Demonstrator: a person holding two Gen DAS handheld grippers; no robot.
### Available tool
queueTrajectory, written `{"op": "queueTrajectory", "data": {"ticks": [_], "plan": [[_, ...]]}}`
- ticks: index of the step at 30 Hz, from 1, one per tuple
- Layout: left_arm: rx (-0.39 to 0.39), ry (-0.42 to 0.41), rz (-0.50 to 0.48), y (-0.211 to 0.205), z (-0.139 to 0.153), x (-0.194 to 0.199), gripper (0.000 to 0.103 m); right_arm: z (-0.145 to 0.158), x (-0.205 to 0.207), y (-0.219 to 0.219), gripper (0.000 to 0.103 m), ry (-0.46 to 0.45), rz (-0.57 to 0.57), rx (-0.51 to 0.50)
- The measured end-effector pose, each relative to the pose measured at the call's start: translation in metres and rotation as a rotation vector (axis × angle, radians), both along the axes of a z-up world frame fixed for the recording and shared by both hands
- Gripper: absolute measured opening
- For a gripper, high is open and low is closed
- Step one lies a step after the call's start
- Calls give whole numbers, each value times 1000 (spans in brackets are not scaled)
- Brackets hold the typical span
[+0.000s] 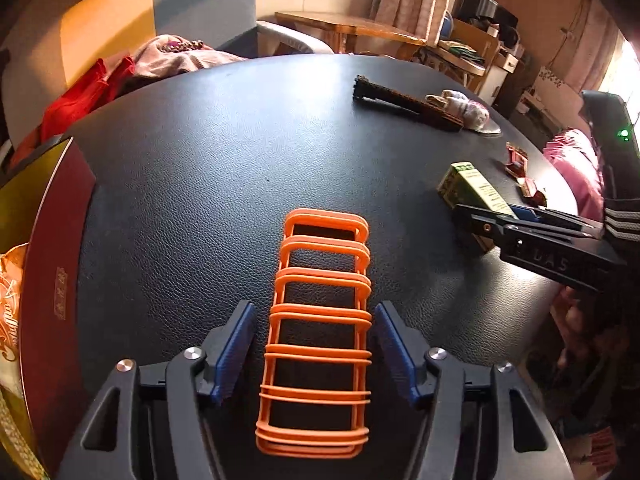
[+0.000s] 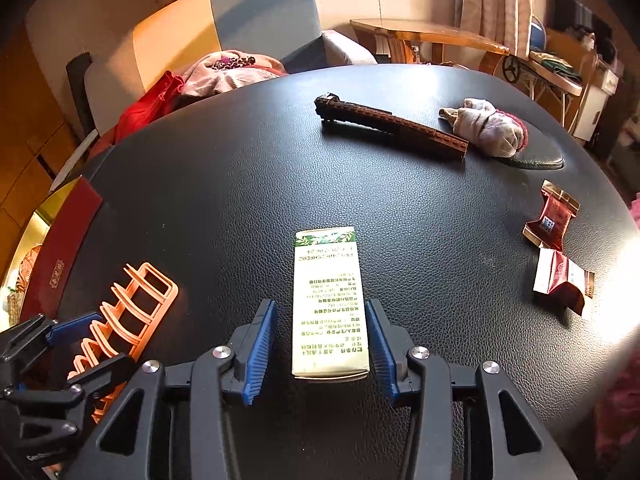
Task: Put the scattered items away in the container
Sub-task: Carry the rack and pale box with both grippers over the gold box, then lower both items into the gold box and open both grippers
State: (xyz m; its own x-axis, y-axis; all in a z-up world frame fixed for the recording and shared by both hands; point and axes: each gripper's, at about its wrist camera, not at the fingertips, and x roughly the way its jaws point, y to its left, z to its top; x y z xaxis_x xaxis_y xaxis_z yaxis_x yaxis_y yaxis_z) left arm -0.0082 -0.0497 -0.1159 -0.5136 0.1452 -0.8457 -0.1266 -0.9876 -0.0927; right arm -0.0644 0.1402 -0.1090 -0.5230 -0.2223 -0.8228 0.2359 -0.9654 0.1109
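- While both grippers sit spread on the black desk [image 2: 224, 184], nothing is gripped.
- Orange rack [image 1: 318, 320]: left of the carton, between the left gripper [image 1: 314, 344] fingers, untouched. Likely light, stiff plastic; take the long side rails.
- Carton [image 2: 329, 304]: between the open right gripper [image 2: 322, 340] fingers. Likely light, crushable; pinch the long sides gently.
- Red box [image 1: 56, 280]: far left of the carton, at the desk edge; probably the container.
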Motion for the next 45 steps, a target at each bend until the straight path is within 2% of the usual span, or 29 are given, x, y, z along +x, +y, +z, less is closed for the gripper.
{"op": "queueTrajectory", "data": {"ticks": [2, 3, 9, 15, 22, 28, 34, 38, 45], "plan": [[-5, 7, -6, 1, 0, 3, 51, 0, 1, 0, 32, 9, -3, 20], [-2, 10, -6, 0, 1, 4, 50, 0, 1, 0, 31, 12, -7, 29], [61, 22, 17, -12, 7, 16, 50, 2, 5, 7, 30, -2, -19, -30], [108, 74, 48, -27, 27, 29, 50, 7, 15, -2, 30, -13, 8, -96], [102, 154, 127, -51, 59, 46, 50, 25, 21, -39, 30, 7, 102, -143], [79, 237, 264, -98, 87, 66, 50, 58, 27, -107, 30, 37, 272, -225], [59, 255, 484, -177, 94, 85, 50, 89, 41, -206, 30, 74, 493, -263], [32, 235, 599, -219, 88, 95, 50, 96, 52, -263, 30, 82, 593, -246], [7, 189, 703, -250, 70, 104, 51, 82, 65, -333, 30, 47, 687, -187]]}}
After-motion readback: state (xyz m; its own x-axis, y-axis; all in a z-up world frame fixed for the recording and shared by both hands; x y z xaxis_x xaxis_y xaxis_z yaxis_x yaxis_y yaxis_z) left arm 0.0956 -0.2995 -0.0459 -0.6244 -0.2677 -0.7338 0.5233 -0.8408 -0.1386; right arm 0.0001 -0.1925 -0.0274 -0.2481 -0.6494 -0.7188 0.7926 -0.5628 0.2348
